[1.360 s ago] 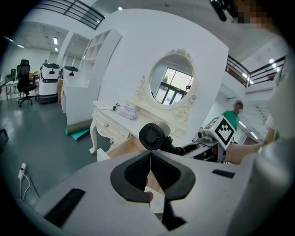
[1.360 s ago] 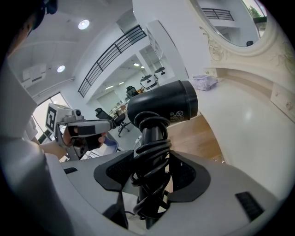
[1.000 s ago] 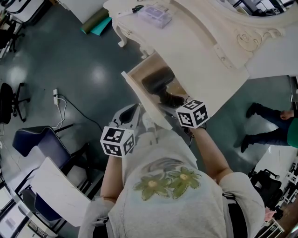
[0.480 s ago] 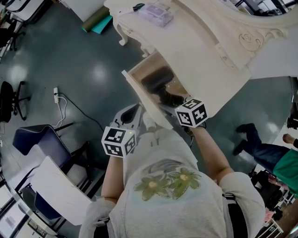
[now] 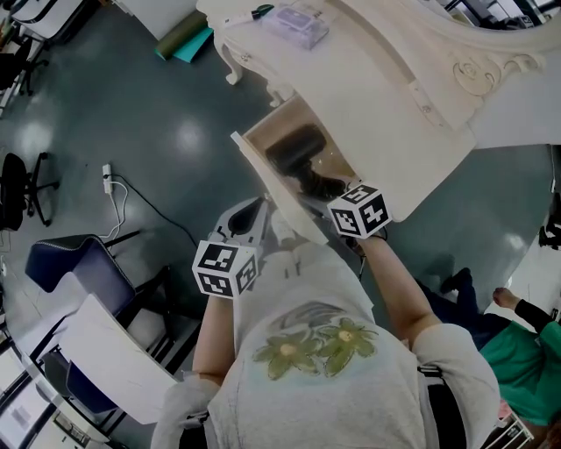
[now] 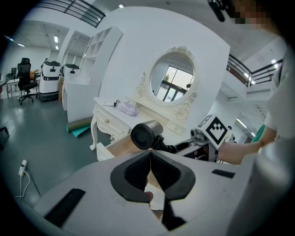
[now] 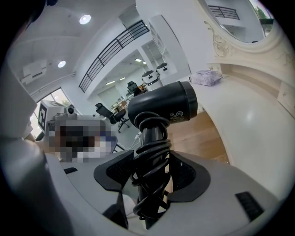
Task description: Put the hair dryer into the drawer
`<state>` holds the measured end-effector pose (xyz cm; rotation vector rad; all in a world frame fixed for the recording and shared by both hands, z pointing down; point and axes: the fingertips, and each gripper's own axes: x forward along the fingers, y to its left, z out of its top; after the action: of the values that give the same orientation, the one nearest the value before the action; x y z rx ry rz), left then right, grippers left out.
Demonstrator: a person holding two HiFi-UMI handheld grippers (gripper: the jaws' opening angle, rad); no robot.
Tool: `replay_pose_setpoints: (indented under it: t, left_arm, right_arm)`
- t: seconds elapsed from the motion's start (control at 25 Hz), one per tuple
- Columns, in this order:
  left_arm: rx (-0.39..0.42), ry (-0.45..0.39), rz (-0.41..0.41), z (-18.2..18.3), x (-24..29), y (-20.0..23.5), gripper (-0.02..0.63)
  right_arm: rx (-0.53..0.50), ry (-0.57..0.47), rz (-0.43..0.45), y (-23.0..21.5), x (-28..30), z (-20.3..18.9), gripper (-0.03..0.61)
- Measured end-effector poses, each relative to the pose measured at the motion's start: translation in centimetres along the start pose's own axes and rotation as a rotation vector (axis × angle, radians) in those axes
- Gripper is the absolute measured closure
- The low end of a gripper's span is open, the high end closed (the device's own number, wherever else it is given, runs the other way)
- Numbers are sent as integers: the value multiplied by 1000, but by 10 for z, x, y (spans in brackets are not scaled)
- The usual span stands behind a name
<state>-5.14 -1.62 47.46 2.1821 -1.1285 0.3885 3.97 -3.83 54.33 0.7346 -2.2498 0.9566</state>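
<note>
The black hair dryer [image 5: 296, 151] hangs over the open wooden drawer [image 5: 263, 131] of a white dressing table. My right gripper [image 5: 337, 195] is shut on its handle, which has the cord wound round it. In the right gripper view the dryer body [image 7: 163, 108] stands upright above the jaws of the right gripper [image 7: 152, 168], with the drawer's wood [image 7: 203, 133] behind. My left gripper [image 5: 250, 215] sits just left of the drawer's white front panel. In the left gripper view its tips meet, so the left gripper [image 6: 150, 154] is shut, and the hair dryer [image 6: 146, 135] shows beyond.
The dressing table top [image 5: 377, 96] overhangs the drawer at the right and carries a clear box [image 5: 294, 26]. An oval mirror [image 6: 171, 83] stands behind it. On the floor are a power strip with cable [image 5: 105, 182] and a blue chair [image 5: 79, 267]. A person [image 5: 526, 351] is at lower right.
Both grippers and the hair dryer have barely moved. The person at the right has walked from mid right toward the lower right.
</note>
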Motion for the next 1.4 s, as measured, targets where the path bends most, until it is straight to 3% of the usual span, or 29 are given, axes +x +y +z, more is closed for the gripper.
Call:
replay_pose_setpoints:
  t: [1.4]
  left_arm:
    - [-45, 31, 19, -16, -2, 22, 603]
  right_arm:
    - [31, 59, -10, -18, 36, -11, 347]
